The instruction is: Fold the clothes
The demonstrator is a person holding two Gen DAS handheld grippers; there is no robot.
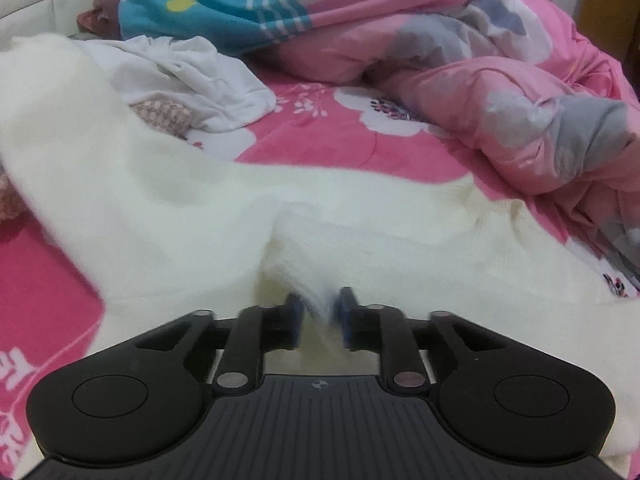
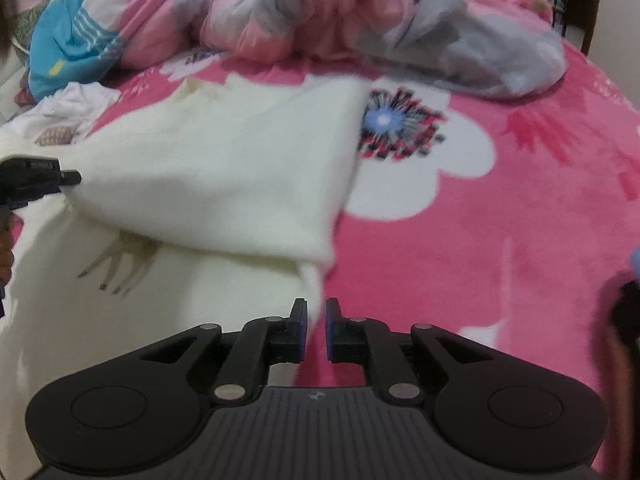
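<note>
A cream knitted garment [image 1: 168, 208] lies spread on the bed, with a brown animal print [image 2: 120, 264] on its lower layer. One part of it is folded over [image 2: 224, 176] into a flap. My left gripper [image 1: 319, 314] has its jaws slightly apart, with a blurred tuft of the cream fabric between the pads. It also shows at the left edge of the right wrist view as the left gripper [image 2: 66, 178], at the flap's edge. My right gripper [image 2: 316, 322] sits at the flap's near corner, jaws narrowly apart, a thin strip of fabric hanging between the tips.
A pink flowered bed sheet [image 2: 480, 240] covers the bed. A bunched pink and grey quilt [image 1: 500, 92] fills the back and right, with a blue striped part [image 1: 224, 4]. A crumpled white garment [image 1: 208, 80] lies behind the cream one. Someone's hand [image 2: 624, 340] shows at the right edge.
</note>
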